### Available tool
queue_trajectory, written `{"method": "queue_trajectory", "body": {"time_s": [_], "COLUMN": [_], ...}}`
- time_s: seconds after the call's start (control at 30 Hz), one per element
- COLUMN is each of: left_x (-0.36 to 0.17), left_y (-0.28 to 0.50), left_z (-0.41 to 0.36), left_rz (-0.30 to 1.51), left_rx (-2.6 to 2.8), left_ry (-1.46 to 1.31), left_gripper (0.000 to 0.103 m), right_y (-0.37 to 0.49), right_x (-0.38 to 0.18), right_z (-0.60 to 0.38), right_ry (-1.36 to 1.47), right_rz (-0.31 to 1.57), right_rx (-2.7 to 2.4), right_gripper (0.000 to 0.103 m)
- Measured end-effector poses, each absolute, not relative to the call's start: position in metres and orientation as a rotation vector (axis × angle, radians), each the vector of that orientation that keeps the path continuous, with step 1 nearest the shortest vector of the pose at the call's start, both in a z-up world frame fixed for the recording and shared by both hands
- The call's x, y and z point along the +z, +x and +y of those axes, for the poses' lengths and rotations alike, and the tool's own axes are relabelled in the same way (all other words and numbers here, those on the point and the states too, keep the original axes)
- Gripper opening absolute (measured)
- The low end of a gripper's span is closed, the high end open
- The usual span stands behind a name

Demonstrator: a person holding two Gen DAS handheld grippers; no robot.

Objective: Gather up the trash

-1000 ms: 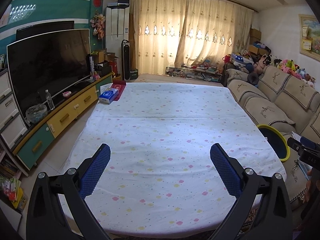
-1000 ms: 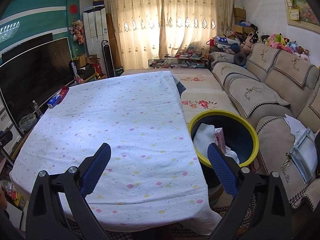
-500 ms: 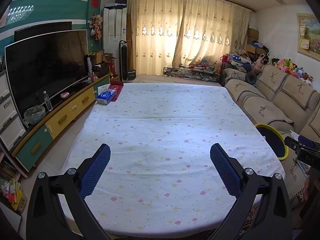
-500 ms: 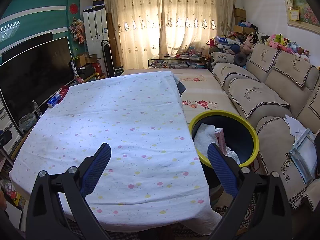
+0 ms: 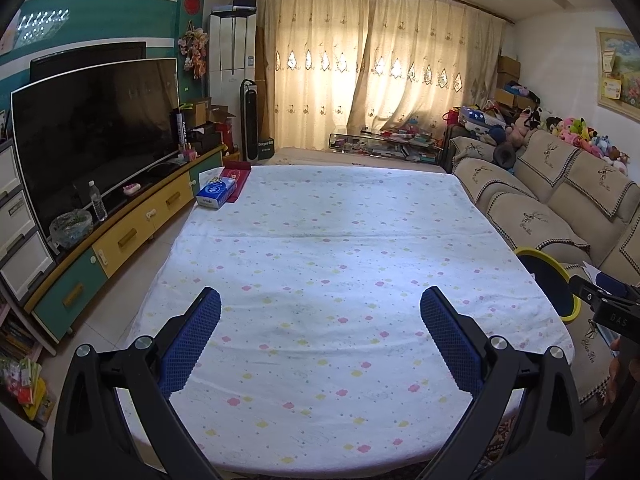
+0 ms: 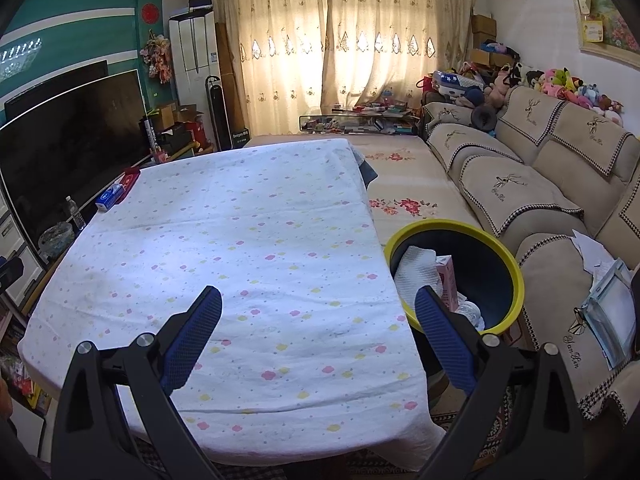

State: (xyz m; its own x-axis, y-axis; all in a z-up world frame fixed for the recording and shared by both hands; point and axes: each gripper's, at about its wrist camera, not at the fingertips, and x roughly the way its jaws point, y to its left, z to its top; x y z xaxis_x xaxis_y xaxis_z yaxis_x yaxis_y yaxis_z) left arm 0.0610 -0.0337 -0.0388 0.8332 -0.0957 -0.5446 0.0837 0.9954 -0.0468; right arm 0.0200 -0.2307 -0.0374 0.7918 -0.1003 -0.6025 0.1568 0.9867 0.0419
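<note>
left hand-held gripper (image 5: 320,316) spread, empty | right hand-held gripper (image 6: 318,314) same | trash (image 6: 416,276) sits in bin (image 6: 516,276) beside worktop (image 6: 240,240) | risk: you could bump the bin and tip it

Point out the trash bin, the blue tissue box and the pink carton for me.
trash bin (image 6: 516,276), right wrist view, yellow rim.
blue tissue box (image 5: 215,194), left wrist view, top face.
pink carton (image 6: 449,280), right wrist view, side face.

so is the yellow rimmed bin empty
No, the right wrist view shows the bin beside the table already holding a white crumpled paper towel and a pink carton.
</note>
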Motion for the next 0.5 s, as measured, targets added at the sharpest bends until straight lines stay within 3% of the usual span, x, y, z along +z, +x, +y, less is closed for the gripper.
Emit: {"method": "queue_trajectory", "body": {"time_s": [0.5], "left_x": [-0.0404], "left_y": [0.0634], "left_z": [-0.0349], "left_rz": [0.586], "left_rx": [-0.1], "left_ry": [-0.015], "left_gripper": [0.098], "right_y": [0.0216], "right_x": [-0.0376], "right_z": [-0.2307], "right_ry": [0.093], "right_rz": [0.643], "right_rx": [-0.137], "right_gripper": [0.092]}}
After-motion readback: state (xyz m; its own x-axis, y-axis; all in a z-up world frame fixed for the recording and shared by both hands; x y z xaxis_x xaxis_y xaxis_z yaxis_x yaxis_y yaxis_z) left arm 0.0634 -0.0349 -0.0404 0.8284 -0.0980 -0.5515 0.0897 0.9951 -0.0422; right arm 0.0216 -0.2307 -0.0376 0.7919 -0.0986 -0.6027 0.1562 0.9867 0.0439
